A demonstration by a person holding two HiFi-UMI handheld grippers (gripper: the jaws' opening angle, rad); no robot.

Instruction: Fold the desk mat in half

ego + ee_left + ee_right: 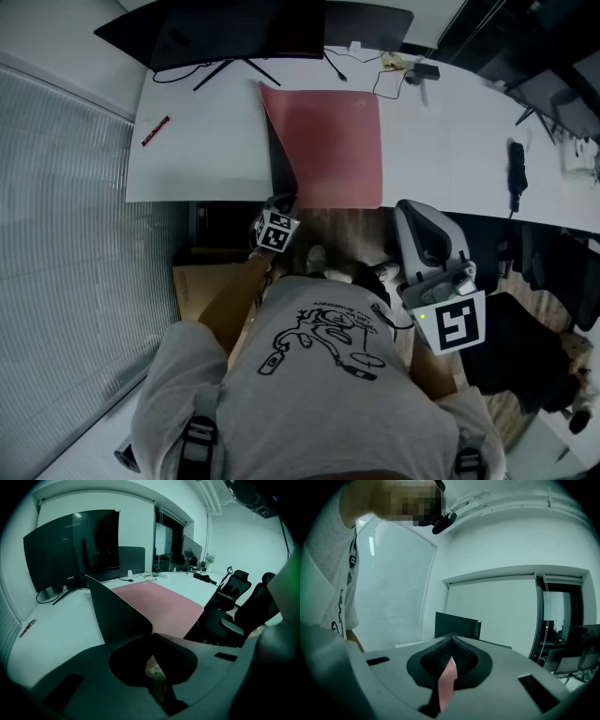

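Pinching the near left corner of the desk mat (328, 141), the left gripper (152, 638) is clamped right down on it. You can see the mat's stitched edge vanish into the closed jaws. The corner is lifted, so a triangle of the dark underside stands up along the mat's left side. The rest lies flat, pink side up, on the white desk (197, 150) in front of the monitor (234, 33).

The mat's near edge sits right at the desk's front edge. I reckon that's why it's being grabbed from there, since a jaw can slip under the corner without scraping the tabletop.

The right gripper (451, 640) is squeezed together too, with a thin pink strip caught edge-on between its pads. It's probably the mat's other near corner, but the head view doesn't show that contact cleanly, so take it with a pinch of salt. It's held about level, just off the desk's front edge, next to the mat's right corner.

Holding both near corners makes sense to me. It keeps the front edge straight so the fold doesn't go diagonal.

Progress-wise this looks like the very start, with only one corner peeled up and no crease yet. My guess is the next bit is carrying the near edge up and over to meet the far edge. The left side is already higher than the right, so the layers could easily land skewed.
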